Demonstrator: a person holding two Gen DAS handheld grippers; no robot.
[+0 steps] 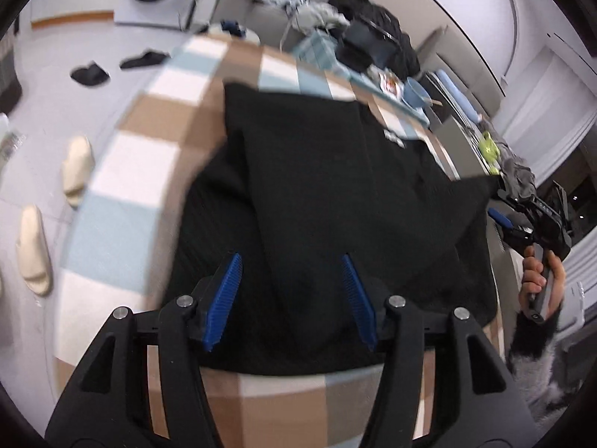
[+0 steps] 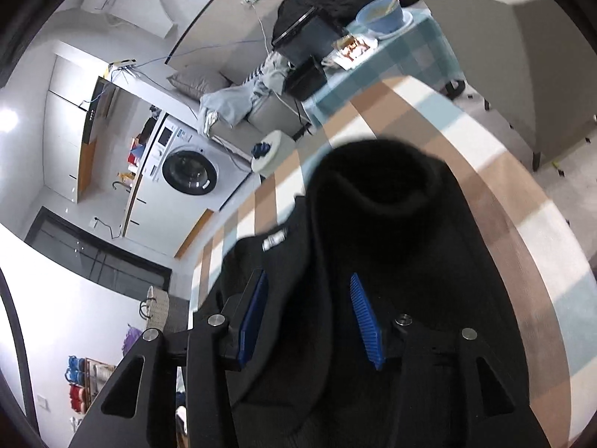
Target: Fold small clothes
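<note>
Your left gripper (image 1: 291,261) hung over the near part of the black garment (image 1: 335,194), its blue pads spread wide with nothing between them. Your right gripper (image 2: 309,283) also had its pads (image 2: 363,313) parted; a fold of the garment (image 2: 391,231) rose between them, but I could not tell whether it was pinched. The garment lay on the checked tablecloth (image 1: 123,171). Farther off stood a blue bowl (image 2: 380,15) and a washing machine (image 2: 190,171).
</note>
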